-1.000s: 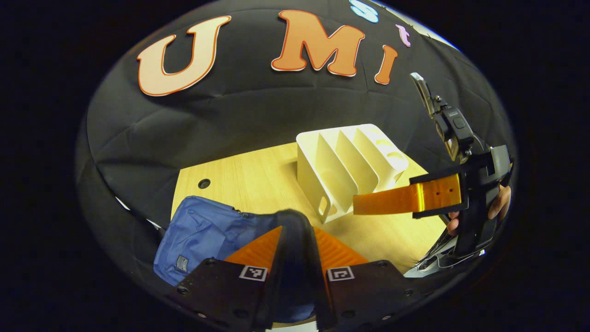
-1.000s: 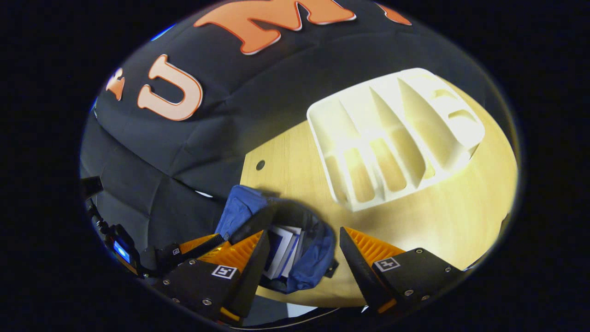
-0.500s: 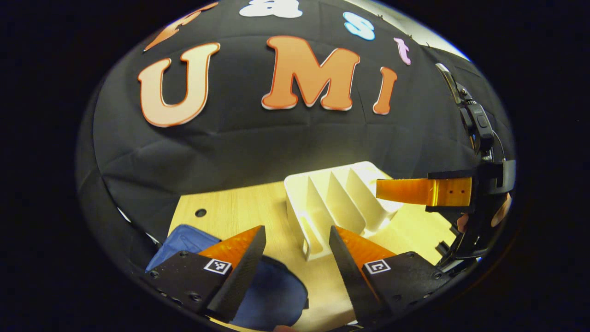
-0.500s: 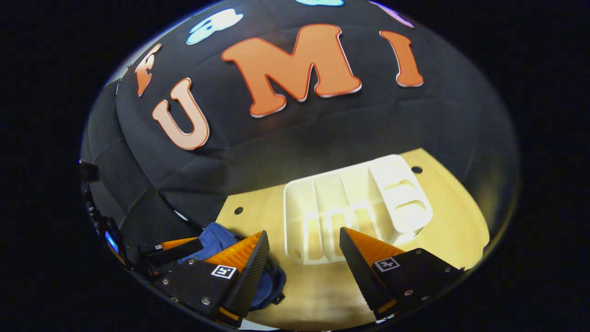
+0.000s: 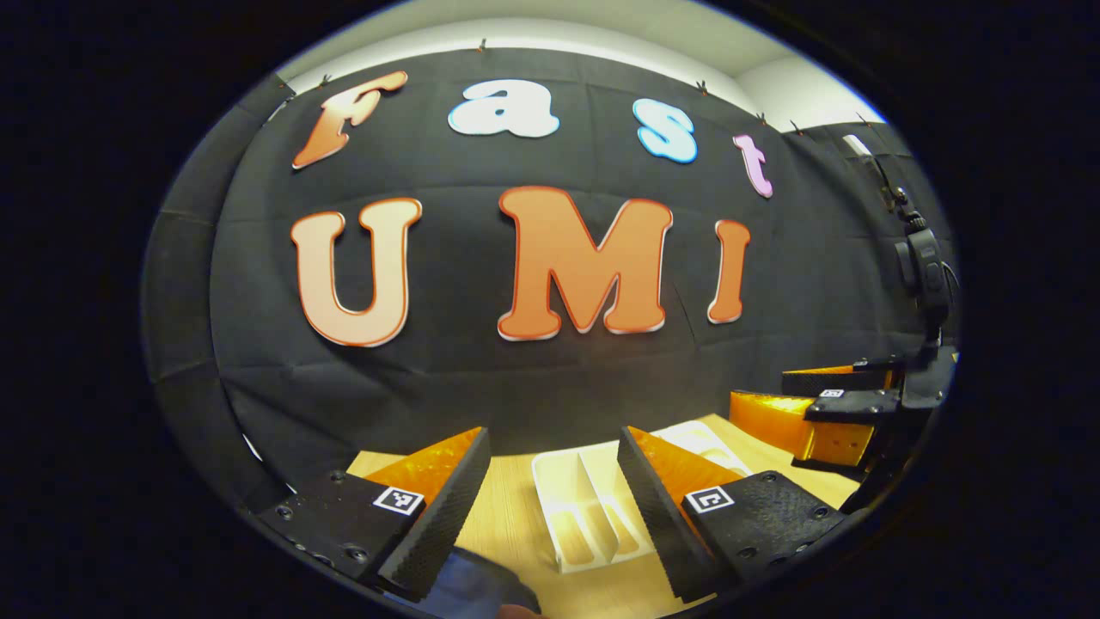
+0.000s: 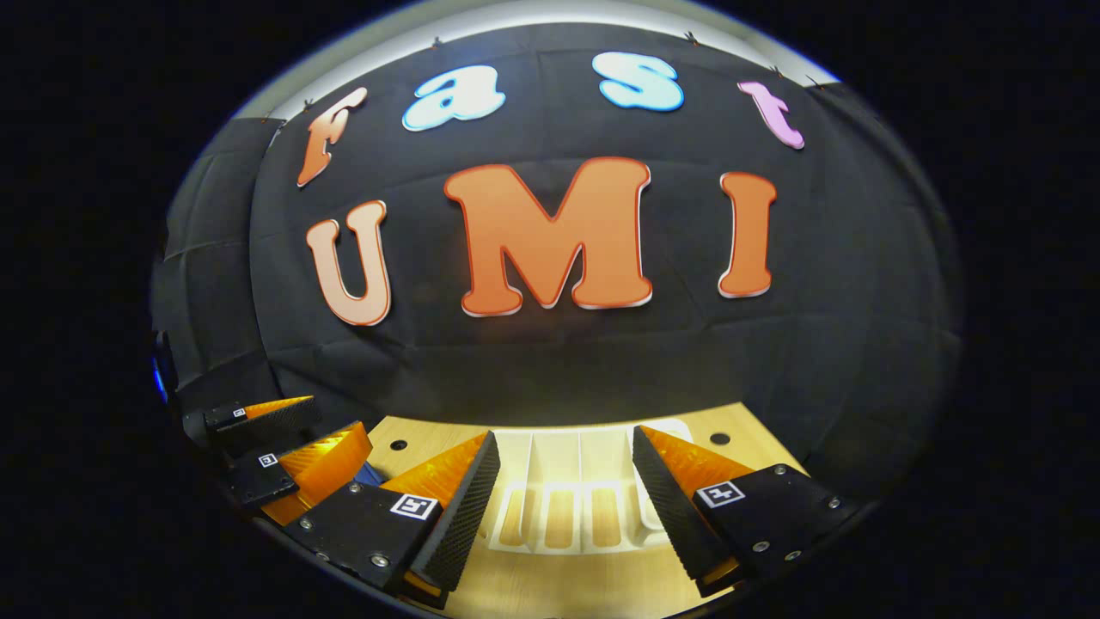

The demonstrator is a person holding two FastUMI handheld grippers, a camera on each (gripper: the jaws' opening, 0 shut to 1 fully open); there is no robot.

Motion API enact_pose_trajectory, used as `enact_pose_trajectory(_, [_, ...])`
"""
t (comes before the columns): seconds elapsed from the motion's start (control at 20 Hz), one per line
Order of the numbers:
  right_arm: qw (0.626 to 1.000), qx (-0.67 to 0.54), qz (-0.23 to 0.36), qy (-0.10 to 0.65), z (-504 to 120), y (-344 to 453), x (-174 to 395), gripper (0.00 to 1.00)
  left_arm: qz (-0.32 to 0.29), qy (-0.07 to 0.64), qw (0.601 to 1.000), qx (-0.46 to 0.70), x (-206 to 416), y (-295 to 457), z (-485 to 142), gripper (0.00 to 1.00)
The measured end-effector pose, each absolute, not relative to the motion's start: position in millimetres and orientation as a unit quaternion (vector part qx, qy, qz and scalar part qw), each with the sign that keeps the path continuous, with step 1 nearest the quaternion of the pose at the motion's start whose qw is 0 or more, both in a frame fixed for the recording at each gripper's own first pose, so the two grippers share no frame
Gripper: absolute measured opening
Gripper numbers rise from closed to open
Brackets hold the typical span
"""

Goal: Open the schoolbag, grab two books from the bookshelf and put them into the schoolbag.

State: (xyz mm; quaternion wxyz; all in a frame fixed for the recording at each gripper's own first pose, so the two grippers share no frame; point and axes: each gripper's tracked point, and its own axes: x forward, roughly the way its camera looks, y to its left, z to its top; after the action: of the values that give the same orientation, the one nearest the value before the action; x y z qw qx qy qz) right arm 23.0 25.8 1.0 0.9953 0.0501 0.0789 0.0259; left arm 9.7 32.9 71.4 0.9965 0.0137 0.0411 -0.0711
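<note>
Blue schoolbag [image 5: 468,589] fabric peeks up beside the left gripper [image 5: 553,464], jaws apart and holding nothing. Ahead stands the white bookshelf [image 5: 593,511] on the wooden worktop [image 5: 507,524]. Further right, the right gripper [image 6: 565,468] points at the bookshelf, jaws likewise apart.

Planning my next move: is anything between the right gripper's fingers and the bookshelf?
In the right gripper view, the open right gripper frames the white bookshelf directly; nothing lies between, and its slots look empty.
</note>
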Motion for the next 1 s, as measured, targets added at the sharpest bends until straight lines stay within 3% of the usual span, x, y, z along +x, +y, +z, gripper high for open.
enact_pose_trajectory(0.15, [0.999,0.015,0.02,0.02,22.2,12.6,16.0,0.94,-0.054,-0.014,0.998,0.0,4.0,30.7,92.5,0.94])
enact_pose_trajectory(0.5, [0.998,0.015,0.021,-0.054,48.0,2.9,4.4,0.95,-0.036,-0.041,0.998,-0.036,-14.4,12.2,110.8,0.93])
enact_pose_trajectory(0.75, [0.998,0.022,0.011,-0.049,30.3,-4.2,6.3,1.0,-0.01,-0.059,0.998,-0.028,-23.1,17.3,119.6,0.93])
enact_pose_trajectory(0.8, [0.999,0.028,0.012,-0.039,24.0,-2.4,6.9,0.95,-0.012,-0.06,0.998,-0.025,-24.9,16.4,120.3,0.94])
enact_pose_trajectory(1.0, [0.999,0.033,0.008,-0.026,15.4,1.1,7.0,0.95,-0.024,-0.06,0.998,-0.014,-25.3,13.1,120.2,0.94])
